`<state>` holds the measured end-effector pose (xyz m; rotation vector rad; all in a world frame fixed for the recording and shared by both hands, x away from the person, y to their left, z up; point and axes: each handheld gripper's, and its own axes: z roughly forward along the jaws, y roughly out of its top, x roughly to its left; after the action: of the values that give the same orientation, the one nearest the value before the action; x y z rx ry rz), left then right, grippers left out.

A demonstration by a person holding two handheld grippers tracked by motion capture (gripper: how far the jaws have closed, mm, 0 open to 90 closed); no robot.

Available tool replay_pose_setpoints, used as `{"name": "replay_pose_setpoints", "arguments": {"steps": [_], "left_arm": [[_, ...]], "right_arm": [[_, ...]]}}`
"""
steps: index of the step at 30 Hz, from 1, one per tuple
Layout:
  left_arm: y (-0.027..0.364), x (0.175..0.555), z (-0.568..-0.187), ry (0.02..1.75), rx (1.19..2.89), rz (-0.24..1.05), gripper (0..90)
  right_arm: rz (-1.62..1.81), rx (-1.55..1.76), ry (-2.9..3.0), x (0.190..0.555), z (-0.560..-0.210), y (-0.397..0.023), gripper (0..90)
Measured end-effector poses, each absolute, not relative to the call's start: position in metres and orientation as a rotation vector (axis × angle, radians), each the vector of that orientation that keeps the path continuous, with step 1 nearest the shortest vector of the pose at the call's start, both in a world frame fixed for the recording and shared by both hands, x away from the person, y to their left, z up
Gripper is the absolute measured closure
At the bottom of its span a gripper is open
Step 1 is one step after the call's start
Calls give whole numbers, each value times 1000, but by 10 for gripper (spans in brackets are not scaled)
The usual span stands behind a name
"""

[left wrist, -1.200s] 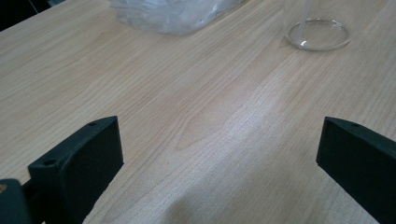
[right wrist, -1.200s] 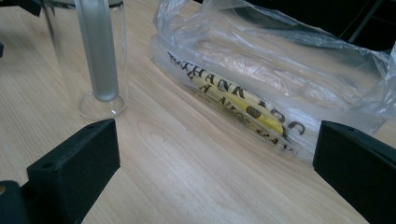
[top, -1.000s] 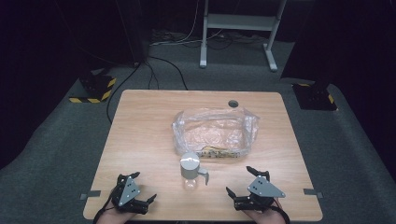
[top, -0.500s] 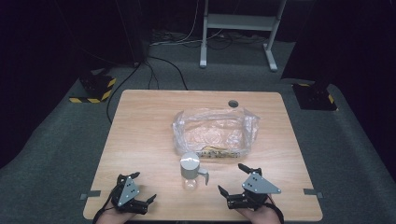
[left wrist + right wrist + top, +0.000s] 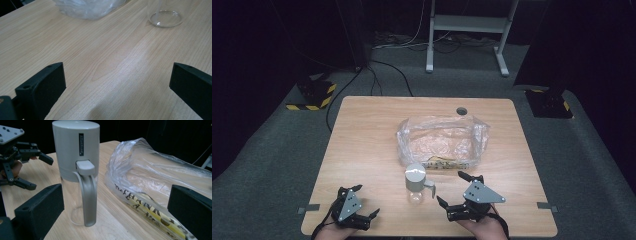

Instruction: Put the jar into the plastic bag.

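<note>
A clear glass jar [image 5: 415, 183] with a grey lid and a grey side handle [image 5: 87, 195] stands upright on the wooden table [image 5: 362, 140] near the front edge. Behind it lies a crumpled clear plastic bag [image 5: 442, 140] with a printed packet [image 5: 150, 212] inside. My right gripper [image 5: 451, 188] is open just right of the jar and points at it, touching nothing. In the right gripper view the jar [image 5: 76, 152] stands close ahead between the wide-apart jaws. My left gripper [image 5: 366, 201] is open at the front left, with bare wood between its jaws and the jar's base [image 5: 165, 18] farther off.
A round cable hole [image 5: 461, 111] sits in the table's far side. Around the table lies dark carpet with cables [image 5: 387, 75], a metal stand [image 5: 467, 30] at the back, and yellow-black striped blocks [image 5: 314, 95] at the left.
My right gripper has shifted a little left and turned toward the jar. The left gripper, jar and bag have stayed put.
</note>
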<state>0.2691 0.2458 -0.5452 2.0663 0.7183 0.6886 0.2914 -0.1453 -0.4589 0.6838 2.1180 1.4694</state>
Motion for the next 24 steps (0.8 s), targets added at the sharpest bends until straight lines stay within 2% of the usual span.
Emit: {"name": "replay_pose_setpoints", "arguments": {"steps": [24], "left_arm": [[246, 269, -545, 704, 2066, 676, 8]], "right_arm": [[1545, 687, 2117, 297, -445, -116, 0]]}}
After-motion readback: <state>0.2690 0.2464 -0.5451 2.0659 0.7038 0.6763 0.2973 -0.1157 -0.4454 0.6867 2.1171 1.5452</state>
